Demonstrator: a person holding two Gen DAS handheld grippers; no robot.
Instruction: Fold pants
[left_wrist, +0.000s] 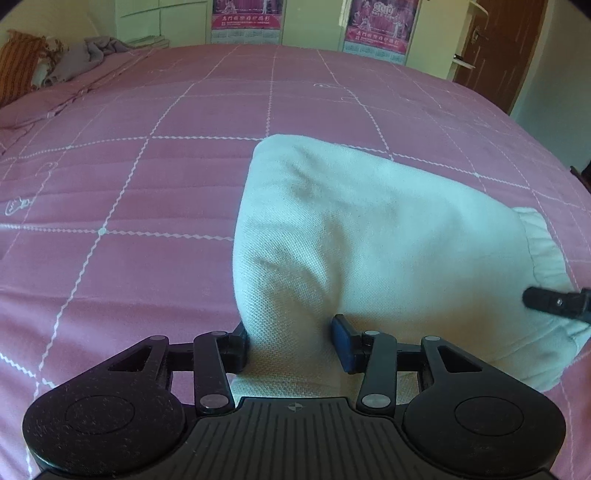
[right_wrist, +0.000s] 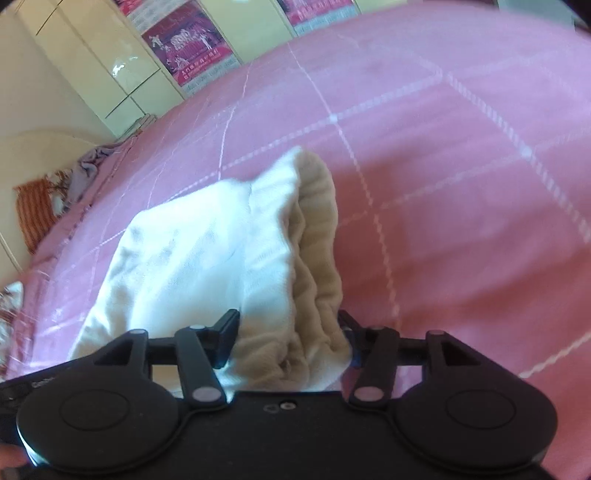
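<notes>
Fingers of the left gripper (left_wrist: 290, 345) stand apart with a fold of the white pants (left_wrist: 369, 240) bulging up between them; the cloth brushes the inner faces, yet the pads do not look pressed home, so I read this as a loosened hold, not a clamp. On the right gripper (right_wrist: 290, 341) the fingers are likewise spread, the ribbed beige waistband (right_wrist: 317, 229) bunched in the gap and touching both sides without being pinched. The pants lie on the pink quilted bed (left_wrist: 129, 184), already doubled into a thick wad reaching forward from both pairs of fingers, with one finger of the right gripper showing at the far right edge of the left view, near the gathered hem. This garment should handle as light, soft and limp: it will sag and slump wherever unsupported, and the thick layers may slide apart. Best hold, in my judgement, is at the folded edge and the waistband, taking all layers together deep between the fingers.
</notes>
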